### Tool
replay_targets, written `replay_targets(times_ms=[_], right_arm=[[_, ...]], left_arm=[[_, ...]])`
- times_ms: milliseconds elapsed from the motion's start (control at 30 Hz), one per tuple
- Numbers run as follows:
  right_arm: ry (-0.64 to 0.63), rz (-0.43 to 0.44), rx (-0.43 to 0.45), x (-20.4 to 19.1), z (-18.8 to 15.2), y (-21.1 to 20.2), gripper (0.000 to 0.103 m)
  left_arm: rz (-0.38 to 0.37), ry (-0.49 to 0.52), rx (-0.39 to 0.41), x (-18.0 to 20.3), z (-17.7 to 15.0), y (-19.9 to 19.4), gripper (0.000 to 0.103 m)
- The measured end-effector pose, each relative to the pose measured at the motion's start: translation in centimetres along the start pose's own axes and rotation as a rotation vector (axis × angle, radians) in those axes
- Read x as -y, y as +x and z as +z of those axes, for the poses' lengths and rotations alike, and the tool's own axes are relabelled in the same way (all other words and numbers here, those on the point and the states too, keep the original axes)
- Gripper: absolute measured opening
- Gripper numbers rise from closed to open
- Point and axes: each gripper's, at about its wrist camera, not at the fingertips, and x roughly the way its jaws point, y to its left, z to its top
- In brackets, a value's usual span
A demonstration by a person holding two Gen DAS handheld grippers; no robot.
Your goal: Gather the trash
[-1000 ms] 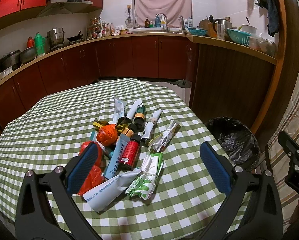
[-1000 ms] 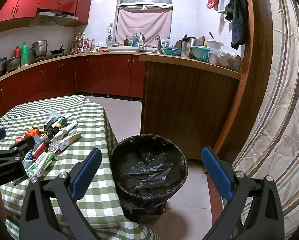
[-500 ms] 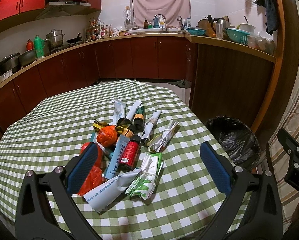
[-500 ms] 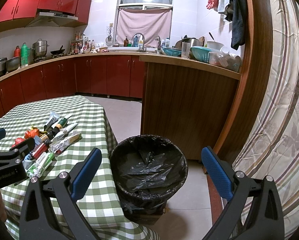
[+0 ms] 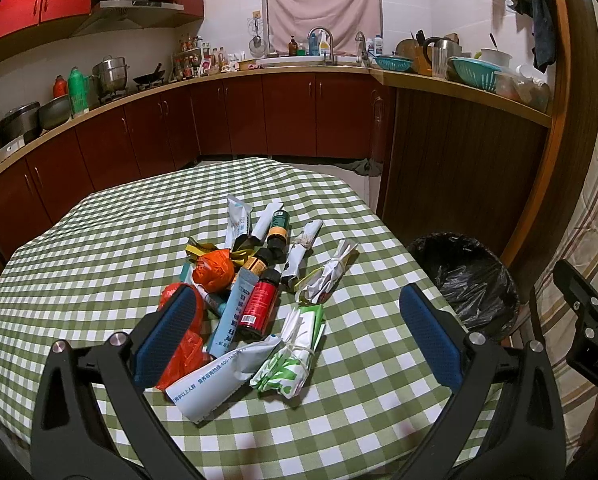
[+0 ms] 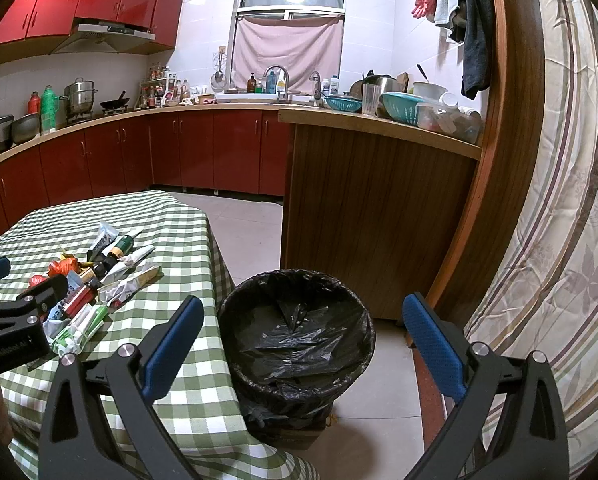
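Green-and-white checked cloth covers the counter (image 5: 99,248) that carries the trash pile (image 5: 259,288). The pile sits near the middle, toward the near edge, between the pads of the left gripper (image 5: 299,340). Left jaws stand wide apart, gripping nothing and held above the cloth; the left pad overlaps the view of the red plastic bag (image 5: 183,354).

Pile contents, counted where separable:
- 1 orange crumpled ball (image 5: 213,270), left of centre
- 1 red-labelled bottle (image 5: 259,306), lying flat, cap toward the far side
- 2 further small dark bottles with orange bands; the dark green bottle (image 5: 279,228) lies farthest
- 1 light blue tube (image 5: 233,314), touching the red-labelled bottle on its left
- 1 white printed tube (image 5: 219,380), nearest, lying across the near end
- 1 green-and-white bundle (image 5: 295,354), tied with a band, just beside the white printed tube
- 1 crumpled paper bundle (image 5: 329,272), on the right
- other tubes and wrappers at the far end; exact count unclear

The black-lined bin (image 6: 295,336) stands on the floor just off the right edge of the counter, with a wooden cabinet side behind it. The right gripper (image 6: 303,344) is held over the bin, jaws wide apart and empty. No object lies between the pile and the bin apart from bare cloth. A striped curtain (image 6: 559,240) hangs at far right.
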Motion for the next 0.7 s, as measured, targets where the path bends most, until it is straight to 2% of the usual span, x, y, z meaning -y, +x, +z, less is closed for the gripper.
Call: replay_targets(times_ms=[700], right_arm=[[0.002,0.000,-0.003,-0.03,-0.19,0.08,0.097]], left_arm=[[-0.002,-0.002,-0.003,-0.08,0.08,-0.07,0.099]])
